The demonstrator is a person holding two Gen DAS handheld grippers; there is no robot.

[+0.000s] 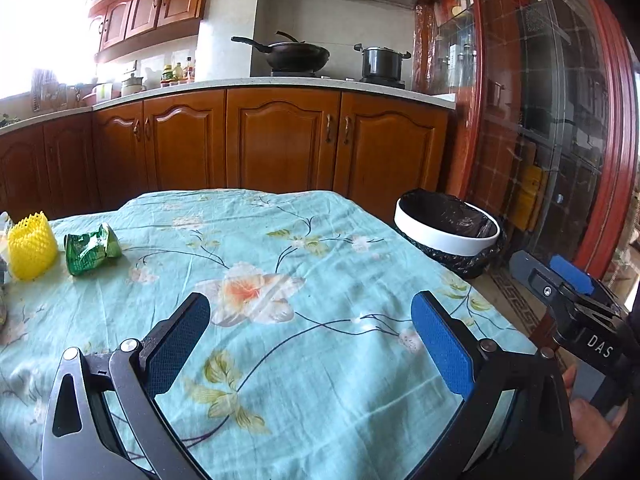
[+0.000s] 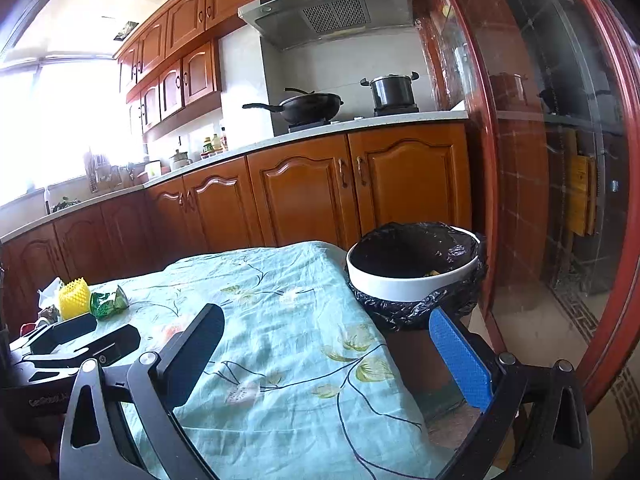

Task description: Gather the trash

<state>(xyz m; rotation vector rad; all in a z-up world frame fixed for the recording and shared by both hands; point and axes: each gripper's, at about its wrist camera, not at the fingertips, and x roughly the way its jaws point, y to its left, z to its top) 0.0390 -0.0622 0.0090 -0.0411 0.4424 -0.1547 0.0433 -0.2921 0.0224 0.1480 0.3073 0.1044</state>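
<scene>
A crumpled green wrapper [image 1: 91, 249] and a yellow foam net sleeve [image 1: 31, 245] lie at the far left of the table with the floral cloth [image 1: 280, 240]. Both show small in the right wrist view, the wrapper [image 2: 108, 303] next to the sleeve [image 2: 74, 298]. A white bin with a black liner [image 1: 448, 228] stands past the table's right corner, also in the right wrist view [image 2: 412, 268]. My left gripper [image 1: 310, 316] is open and empty above the cloth. My right gripper [image 2: 326, 328] is open and empty at the table's right edge, short of the bin.
More scraps, white paper among them [image 2: 48, 288], lie at the table's far left edge. Wooden kitchen cabinets [image 1: 280, 140] run behind the table, with a wok [image 1: 296, 54] and pot on the stove. A red-framed glass door [image 2: 560, 160] stands to the right.
</scene>
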